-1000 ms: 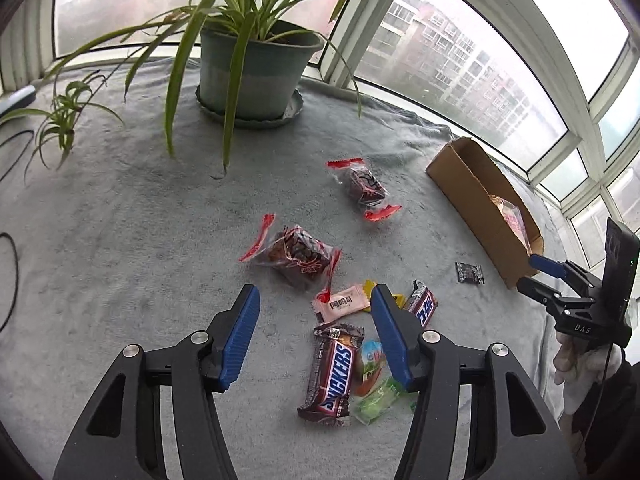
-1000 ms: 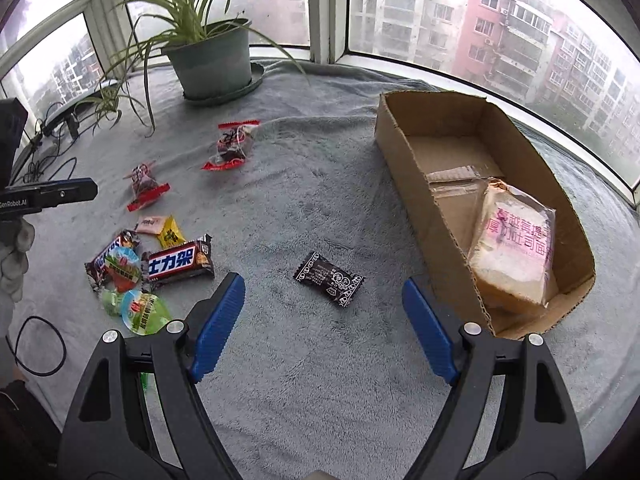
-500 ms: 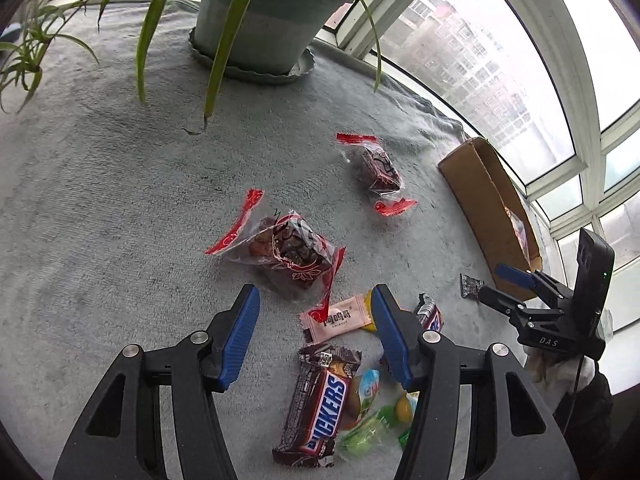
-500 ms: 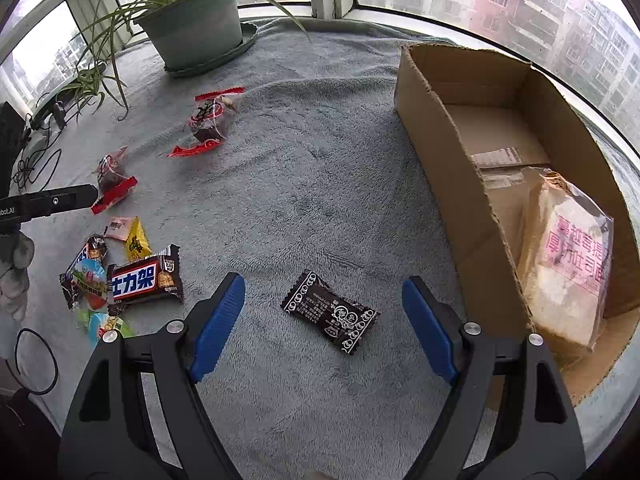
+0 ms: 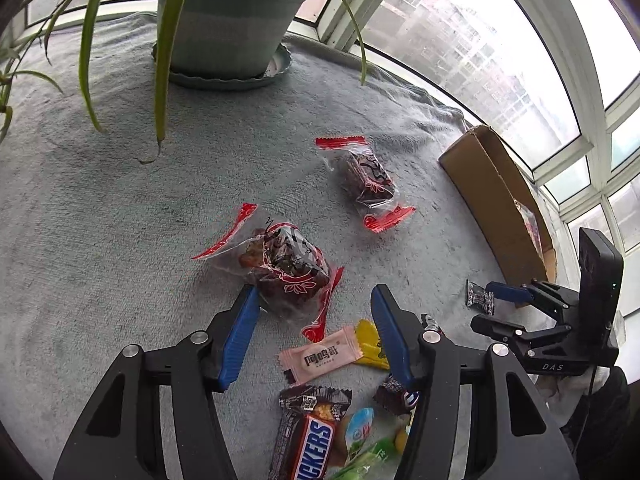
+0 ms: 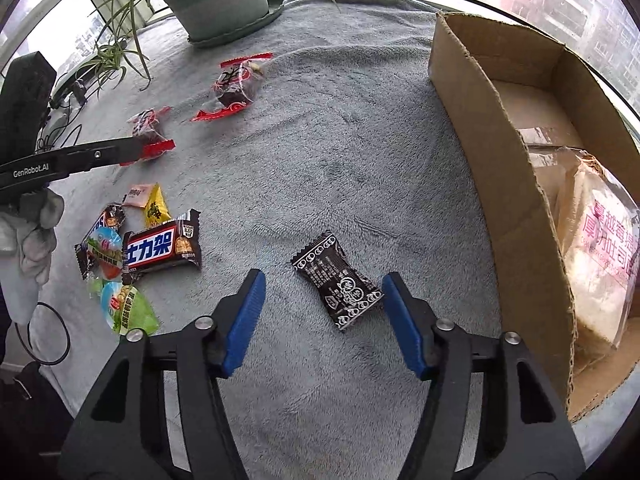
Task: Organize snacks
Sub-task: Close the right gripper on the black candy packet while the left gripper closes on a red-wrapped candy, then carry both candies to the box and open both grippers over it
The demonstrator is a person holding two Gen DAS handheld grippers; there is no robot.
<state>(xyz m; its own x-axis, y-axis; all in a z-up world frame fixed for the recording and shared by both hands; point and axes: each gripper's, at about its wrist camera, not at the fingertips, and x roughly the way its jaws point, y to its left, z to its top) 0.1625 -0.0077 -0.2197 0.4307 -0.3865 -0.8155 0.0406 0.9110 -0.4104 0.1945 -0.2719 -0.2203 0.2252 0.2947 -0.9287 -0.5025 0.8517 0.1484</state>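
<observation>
1. Snacks: loose packets lie scattered on a worktop covered by a grey blanket (image 6: 360,128).
2. Black wrapped candy (image 6: 338,280): flat on the blanket, between the spread fingers of the right gripper (image 6: 322,316), not pinched.
3. Red-trimmed clear packet (image 5: 286,268): just ahead of the left gripper (image 5: 314,336), whose fingers are spread and hold nothing.
4. Second red-trimmed packet (image 5: 368,178): farther off, toward the plant pot (image 5: 230,16).
5. Pink sachet (image 5: 320,356), yellow sachet (image 5: 370,344), Snickers bar (image 5: 312,440): clustered near the left gripper.
6. Cardboard box (image 6: 472,128): open-topped, right of the black candy; a bagged bread slice (image 6: 600,256) lies inside.
</observation>
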